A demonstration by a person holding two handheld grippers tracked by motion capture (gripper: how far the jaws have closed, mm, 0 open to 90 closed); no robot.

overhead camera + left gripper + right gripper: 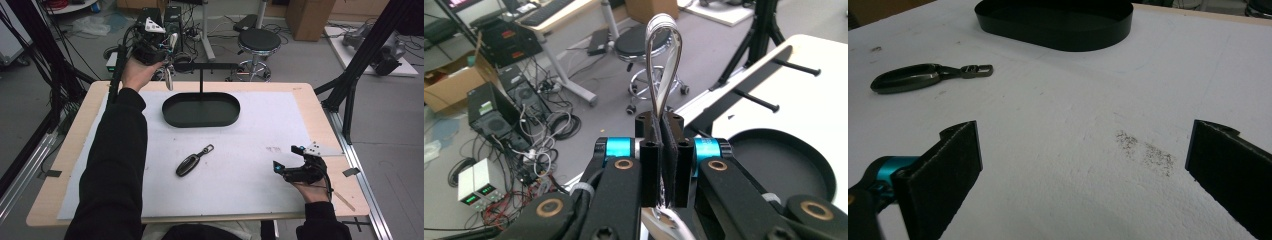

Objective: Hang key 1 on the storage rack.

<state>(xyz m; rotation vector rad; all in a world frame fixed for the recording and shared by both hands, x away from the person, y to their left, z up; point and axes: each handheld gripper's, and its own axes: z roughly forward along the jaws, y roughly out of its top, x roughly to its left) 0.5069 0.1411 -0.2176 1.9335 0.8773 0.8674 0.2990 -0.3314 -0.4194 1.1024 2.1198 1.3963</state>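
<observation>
Partly hidden: metal loop [663, 60] within left tool [663, 150].

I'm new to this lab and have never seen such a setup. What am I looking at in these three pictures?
A person at a table holds hand-operated tongs in each hand. One picture looks down from above; the other two come from cameras riding on each tool. The left tongs, raised beyond the table's far edge, are shut on a silvery metal loop. The right tongs rest open near the table's front right corner. On the white sheet lie a dark key fob and a black oval tray with a T-shaped stand.
</observation>
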